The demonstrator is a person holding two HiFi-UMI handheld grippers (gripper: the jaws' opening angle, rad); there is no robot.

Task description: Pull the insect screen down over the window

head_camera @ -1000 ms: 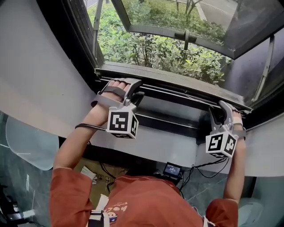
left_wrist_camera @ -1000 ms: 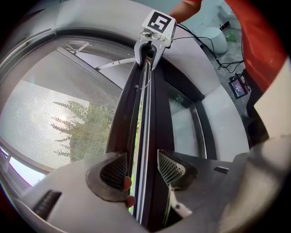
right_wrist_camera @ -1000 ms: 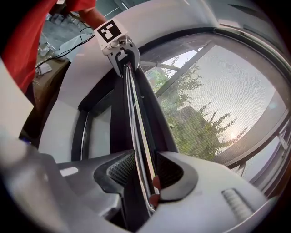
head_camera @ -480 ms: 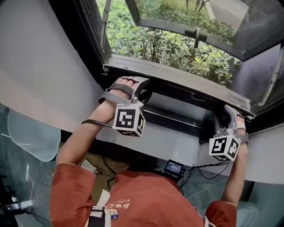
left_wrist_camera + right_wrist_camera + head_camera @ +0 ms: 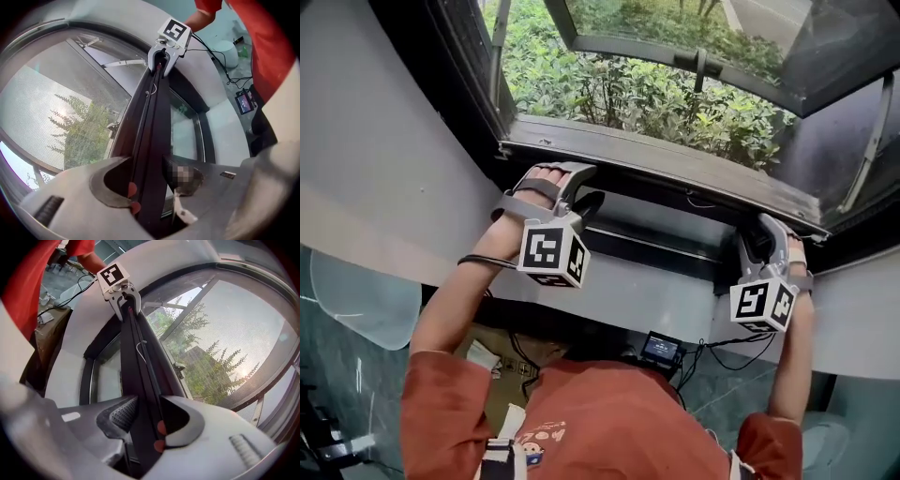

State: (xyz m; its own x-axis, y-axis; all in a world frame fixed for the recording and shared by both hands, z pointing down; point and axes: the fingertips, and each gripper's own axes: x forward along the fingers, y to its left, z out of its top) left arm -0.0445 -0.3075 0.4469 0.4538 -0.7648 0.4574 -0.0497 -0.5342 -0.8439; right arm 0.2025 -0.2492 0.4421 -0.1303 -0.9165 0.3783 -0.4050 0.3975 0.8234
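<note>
Status: insect screen mostly down. Mesh [image 5: 229, 329] is stretched over the opening, with trees showing through it in both gripper views. Pull bar [image 5: 153, 105] sits low, near the bottom edge of the opening and just above the lower pane [image 5: 185, 138]

Can't tell from any view whether the bar is seated or latched on the bottom frame. My read: what's left is the last bit of travel plus seating, then let go

Left gripper [image 5: 149, 180]: clamped on the pull bar near its left end, bar filling the gap between the jaws, one jaw on each face

Right gripper [image 5: 143, 420]: same at the right end, jaws spread fairly wide but closed on the bar, ribbed pad against the room-side face

The bar runs straight from one gripper to the other; each gripper view shows the other gripper at the far end. In the head view it looks about parallel to the frame, so the pull looks even
</note>
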